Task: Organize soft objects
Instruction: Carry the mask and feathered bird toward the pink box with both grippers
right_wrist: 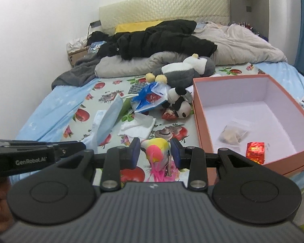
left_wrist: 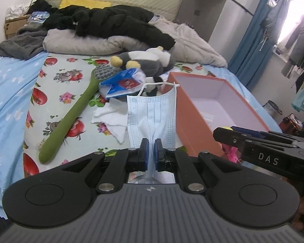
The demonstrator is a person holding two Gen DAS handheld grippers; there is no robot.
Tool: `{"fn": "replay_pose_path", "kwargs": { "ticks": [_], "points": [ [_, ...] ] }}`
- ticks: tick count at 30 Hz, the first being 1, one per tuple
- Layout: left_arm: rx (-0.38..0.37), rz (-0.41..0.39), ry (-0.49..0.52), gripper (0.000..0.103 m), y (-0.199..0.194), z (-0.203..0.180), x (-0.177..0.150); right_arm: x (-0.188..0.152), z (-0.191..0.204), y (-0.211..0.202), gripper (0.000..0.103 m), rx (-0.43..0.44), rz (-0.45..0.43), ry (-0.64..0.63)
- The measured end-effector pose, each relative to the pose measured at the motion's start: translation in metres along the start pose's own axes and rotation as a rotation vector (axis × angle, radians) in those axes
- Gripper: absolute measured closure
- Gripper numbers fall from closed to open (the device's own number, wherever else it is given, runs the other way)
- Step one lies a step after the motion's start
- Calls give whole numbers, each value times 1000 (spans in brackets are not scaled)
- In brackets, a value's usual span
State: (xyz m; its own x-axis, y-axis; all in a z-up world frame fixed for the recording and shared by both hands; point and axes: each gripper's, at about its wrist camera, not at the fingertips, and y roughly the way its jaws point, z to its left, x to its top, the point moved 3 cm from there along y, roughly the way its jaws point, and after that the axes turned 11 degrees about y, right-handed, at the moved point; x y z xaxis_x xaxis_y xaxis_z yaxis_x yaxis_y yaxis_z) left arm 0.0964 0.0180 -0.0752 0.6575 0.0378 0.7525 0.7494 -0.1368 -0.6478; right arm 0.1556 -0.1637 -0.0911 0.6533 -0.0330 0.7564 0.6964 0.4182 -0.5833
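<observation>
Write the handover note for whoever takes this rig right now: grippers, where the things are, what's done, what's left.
Left gripper: shut on the blue face mask, held up off the bed.
Right gripper: shut on a pink and yellow feathered toy, also lifted.
Orange box: open on the bed, right of the pile; inside are a clear packet and a red packet.
Left on the bed: grey plush, panda plush, blue plastic bag, white tissue, green brush.
Next, probably: drop both held items in the box, then fetch the plushes.

Both grippers are black with blue-padded jaws, silver pivot screws and ribbed grey bodies; the right gripper (left_wrist: 225,131) reads "DAS", the left gripper (right_wrist: 81,144) "GenRobot.AI".
</observation>
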Motion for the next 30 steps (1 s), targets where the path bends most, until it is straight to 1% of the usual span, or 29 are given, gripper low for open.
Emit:
{"fn": "replay_pose_path", "kwargs": {
  "ticks": [6,12,17,23,27,30],
  "points": [
    [-49,-29,15,95,-7,-23,8,2,-4,-24,67,-20,-35,6],
    [-124,-40,42,95,-3,-52,19,7,-22,-46,67,-61,-71,43],
    [-180,-38,84,95,5,-78,29,12,-39,-61,67,-109,-96,74],
    [-227,-28,110,95,25,-99,45,19,-66,-68,67,-165,-120,145],
    [-259,-4,129,95,47,-115,58,26,-86,-61,66,-190,-118,199],
    [-275,22,136,95,70,-125,68,36,-102,-50,66,-205,-112,233]
  ]
}}
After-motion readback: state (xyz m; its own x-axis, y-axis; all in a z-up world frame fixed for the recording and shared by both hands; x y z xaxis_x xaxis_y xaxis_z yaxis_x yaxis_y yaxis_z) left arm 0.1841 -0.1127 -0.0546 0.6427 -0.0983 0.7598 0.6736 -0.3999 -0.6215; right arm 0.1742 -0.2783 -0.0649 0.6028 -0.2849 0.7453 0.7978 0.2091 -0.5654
